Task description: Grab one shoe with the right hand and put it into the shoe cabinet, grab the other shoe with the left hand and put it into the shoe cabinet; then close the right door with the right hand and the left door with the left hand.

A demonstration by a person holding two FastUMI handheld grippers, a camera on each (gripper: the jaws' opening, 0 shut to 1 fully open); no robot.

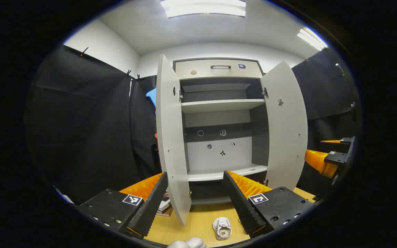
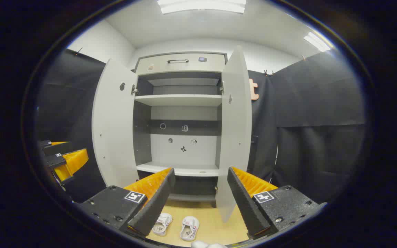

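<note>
Hovering above the wooden floor (image 2: 215, 227), the right gripper (image 2: 200, 187) is holding its fingers spread wide with nothing between them. Just below and ahead of it in the right gripper view, two small white shoes are lying on the floor in front of the shoe cabinet (image 2: 181, 113): the left shoe (image 2: 162, 224) is partly hidden behind the gripper's left finger, and the right shoe (image 2: 189, 228) is sitting just beside it, toe pointing toward the cabinet, the two apart from each other. The left gripper (image 1: 195, 191) is likewise keeping its fingers spread and empty; in its own view one white shoe (image 1: 222, 228) is resting on the floor between the fingers, near the cabinet's front edge, and a stack of books (image 1: 164, 206) is peeking out by the left finger at the foot of the left door (image 1: 172, 137). Farther off, the cabinet is standing with both doors swung open, the right door (image 2: 235, 131) hanging edge-on in the right gripper view. Its lower shelf (image 2: 181, 169) and upper shelf (image 2: 177, 100) are bare of shoes, and small stickers are dotting the back panel (image 2: 183, 144). At the top, a drawer (image 2: 181, 62) with a dark handle is sitting closed.
</note>
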